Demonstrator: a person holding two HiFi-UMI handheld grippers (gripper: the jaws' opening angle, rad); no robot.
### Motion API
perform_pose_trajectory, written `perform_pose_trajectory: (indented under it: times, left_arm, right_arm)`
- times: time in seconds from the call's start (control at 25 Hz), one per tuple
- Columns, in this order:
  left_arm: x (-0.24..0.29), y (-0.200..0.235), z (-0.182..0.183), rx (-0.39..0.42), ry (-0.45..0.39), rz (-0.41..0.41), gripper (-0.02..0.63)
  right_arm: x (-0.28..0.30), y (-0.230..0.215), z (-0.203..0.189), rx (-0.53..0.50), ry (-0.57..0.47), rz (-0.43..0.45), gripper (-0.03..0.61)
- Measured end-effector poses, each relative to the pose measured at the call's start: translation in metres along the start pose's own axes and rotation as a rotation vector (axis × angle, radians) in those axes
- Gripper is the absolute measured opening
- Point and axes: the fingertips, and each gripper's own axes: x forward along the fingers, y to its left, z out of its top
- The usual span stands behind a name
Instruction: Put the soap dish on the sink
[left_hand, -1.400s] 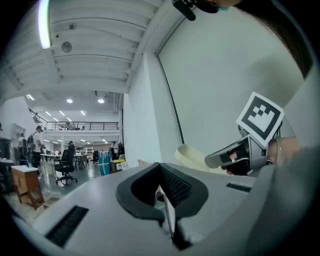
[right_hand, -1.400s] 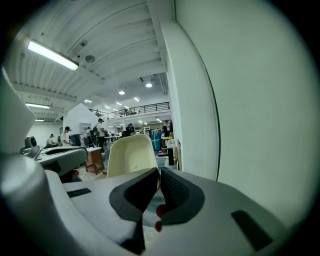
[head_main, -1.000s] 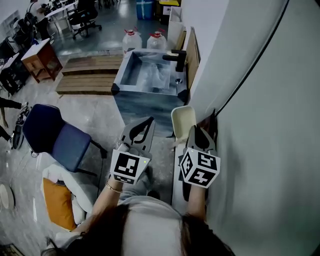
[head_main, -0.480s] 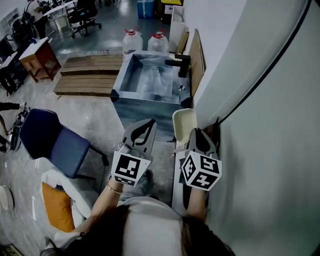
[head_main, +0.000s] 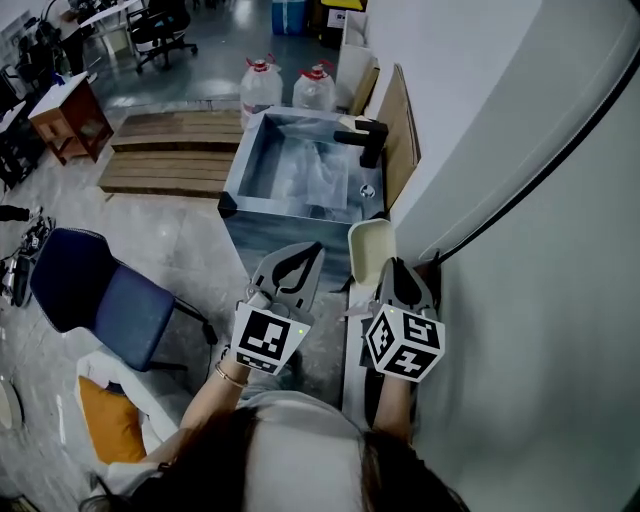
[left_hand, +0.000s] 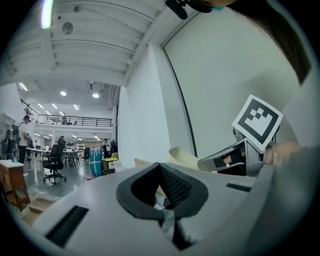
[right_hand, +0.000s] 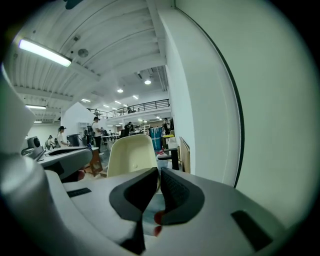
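Both forearms reach forward from the bottom of the head view, side by side and near each other. The left forearm (head_main: 212, 392) carries the left tongs (head_main: 308, 250), whose jaws are pressed together at the tips with nothing between them. Its marker cube (head_main: 268, 338) faces up. The right forearm (head_main: 392, 402) holds the right tongs (head_main: 392, 264) just beside a wall, marker cube (head_main: 403, 342) also up. Their jaws are clamped on the near edge of the cream soap dish (head_main: 368, 244), which stands out ahead of them.
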Motion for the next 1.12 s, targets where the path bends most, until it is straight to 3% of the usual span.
perform_pose_trajectory:
  times: [0.52,1.12]
  left_arm:
    - [0.033,0.049,-0.015,-0.034,-0.002,-0.073,0.003]
    - [0.074,0.053,-0.025,-0.06,0.004,-0.141,0.003]
  right_arm:
    - [0.059,0.013,0.008,0.004,0.035,-0.074,0.041]
    - [0.101,-0.009,-0.008,0.014,0.107,-0.121,0.041]
